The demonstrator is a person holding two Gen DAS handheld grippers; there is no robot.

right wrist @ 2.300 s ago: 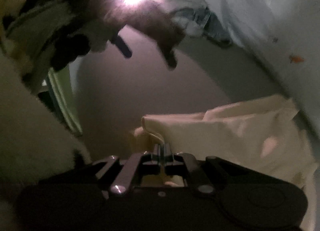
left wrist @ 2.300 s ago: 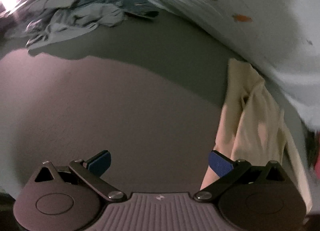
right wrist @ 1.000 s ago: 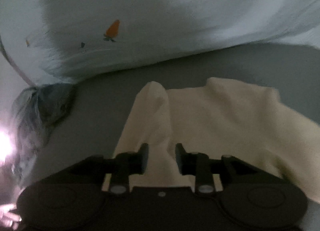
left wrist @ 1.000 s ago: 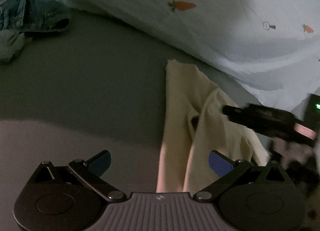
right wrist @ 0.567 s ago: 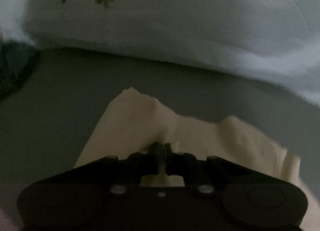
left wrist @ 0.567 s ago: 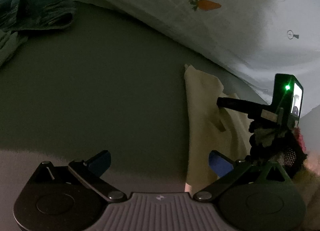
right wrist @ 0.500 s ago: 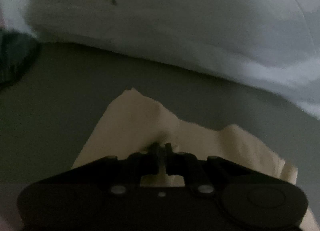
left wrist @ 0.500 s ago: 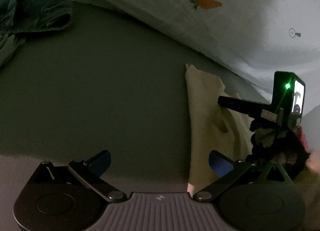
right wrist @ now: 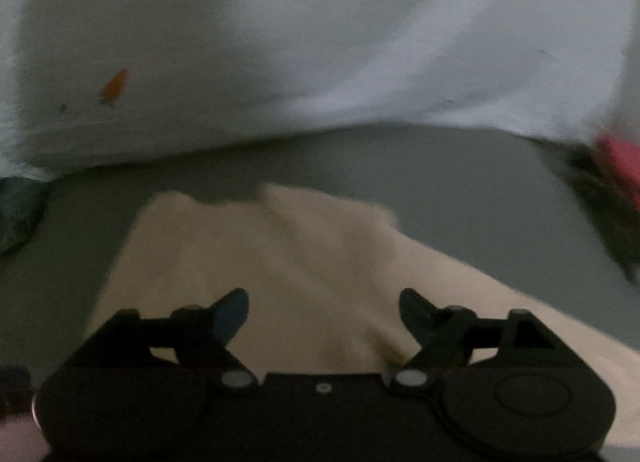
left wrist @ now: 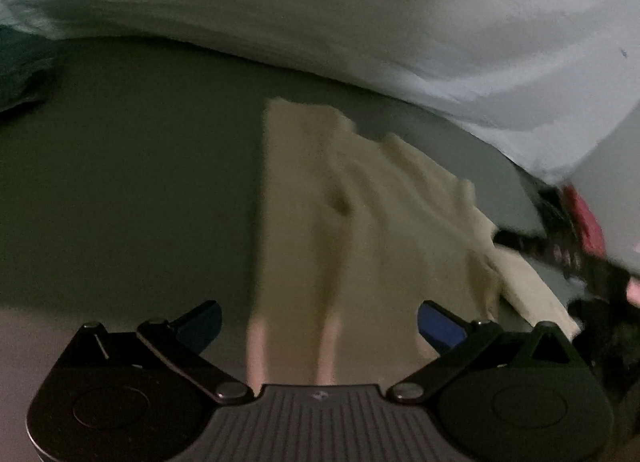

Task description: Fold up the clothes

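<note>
A cream-coloured garment [left wrist: 360, 229] lies rumpled on the grey bed sheet [left wrist: 140, 181], running away from me with a fold down its middle. My left gripper [left wrist: 320, 324] hovers open over its near end, nothing between the blue pads. In the right wrist view the same cream garment [right wrist: 280, 262] spreads under my right gripper [right wrist: 324, 312], which is open and holds nothing. The picture is dim and blurred.
A white quilt with small orange carrot prints [left wrist: 400, 21] bulges along the far side [right wrist: 320, 41]. A dark blue-green bundle of clothes [left wrist: 20, 73] lies at the far left. Something pink-red [right wrist: 620, 157] and dark sits at the right edge.
My right gripper, shut on a fold of the cream garment half a second ago, has opened and let it go. The left view swung right, so the garment now lies centred under the left gripper.
</note>
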